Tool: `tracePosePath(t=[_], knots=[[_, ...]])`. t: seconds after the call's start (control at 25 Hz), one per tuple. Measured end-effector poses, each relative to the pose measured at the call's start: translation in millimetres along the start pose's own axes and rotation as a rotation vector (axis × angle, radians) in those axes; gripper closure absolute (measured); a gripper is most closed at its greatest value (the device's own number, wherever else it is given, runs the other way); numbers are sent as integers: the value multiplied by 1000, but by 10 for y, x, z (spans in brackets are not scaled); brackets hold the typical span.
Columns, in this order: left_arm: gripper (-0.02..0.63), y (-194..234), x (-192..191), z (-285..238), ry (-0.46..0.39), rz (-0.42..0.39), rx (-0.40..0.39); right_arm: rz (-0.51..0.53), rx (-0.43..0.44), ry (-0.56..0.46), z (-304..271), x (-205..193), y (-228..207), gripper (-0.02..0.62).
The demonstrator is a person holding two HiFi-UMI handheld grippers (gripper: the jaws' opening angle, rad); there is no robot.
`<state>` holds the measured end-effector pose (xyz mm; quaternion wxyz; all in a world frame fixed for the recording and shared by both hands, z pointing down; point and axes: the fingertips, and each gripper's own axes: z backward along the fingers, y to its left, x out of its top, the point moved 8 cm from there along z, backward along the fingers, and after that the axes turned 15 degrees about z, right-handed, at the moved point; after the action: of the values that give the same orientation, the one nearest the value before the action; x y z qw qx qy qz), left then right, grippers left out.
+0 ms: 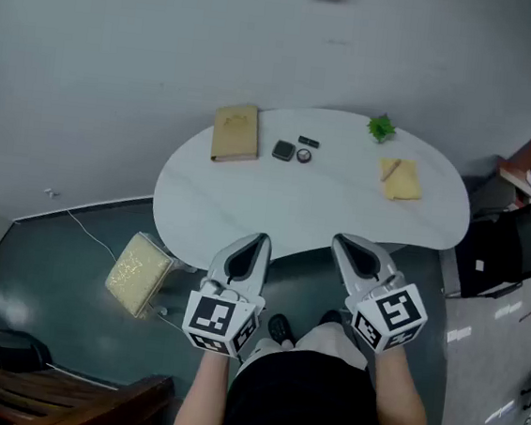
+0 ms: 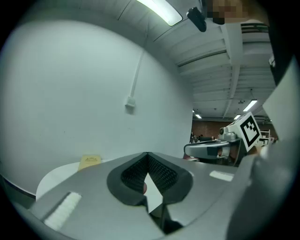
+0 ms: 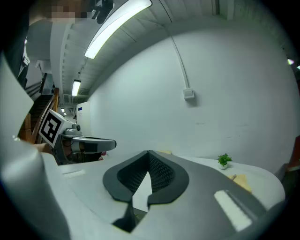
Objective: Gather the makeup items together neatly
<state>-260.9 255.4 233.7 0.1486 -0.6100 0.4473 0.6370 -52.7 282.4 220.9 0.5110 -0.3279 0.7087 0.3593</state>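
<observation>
- Head view shows three makeup items on the white table (image 1: 341, 215), all just right of the tan book (image 1: 236, 133). They are a dark square compact (image 1: 283, 150), a small round pot (image 1: 304, 155) touching or nearly touching it, and a short dark bar (image 1: 308, 142) just behind the pot.
- The left gripper (image 1: 260, 244) and right gripper (image 1: 345, 248) hang over the table edge, on the person's side and well short of the book. Each gripper's own view shows its jaws pressed together at the tips with nothing between them.
- First risk: reaching in with the jaws closed. The tips would then shove the items rather than take hold of them.
- Second risk: the three pieces sit crowded. A jaw opened for one could nudge its neighbour, and the round pot looks likely to skid or roll.
- Third risk: the flat compact lies low on a smooth top, so the pads may slip off its edges.
- Fourth risk: well to the right of the book a thin stick (image 1: 391, 169) lies on a yellow cloth (image 1: 401, 181). Whether it is a makeup item I cannot tell, so it could be overlooked.
- Reaching for that stick could tip the green plant (image 1: 381, 127) just behind it.
</observation>
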Motion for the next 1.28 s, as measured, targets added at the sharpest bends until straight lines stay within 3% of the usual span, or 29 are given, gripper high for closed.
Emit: tracePosePath(t=[0.64, 0.96, 1.28], knots=[[606, 91, 26, 169, -5, -7, -30, -4, -17, 8, -36, -2, 271, 586], [604, -54, -125, 87, 48, -42, -46, -15, -13, 43, 7, -93, 283, 583], [546, -53, -115, -145, 63, -46, -67, -22, 5, 51, -94, -167, 69, 547]])
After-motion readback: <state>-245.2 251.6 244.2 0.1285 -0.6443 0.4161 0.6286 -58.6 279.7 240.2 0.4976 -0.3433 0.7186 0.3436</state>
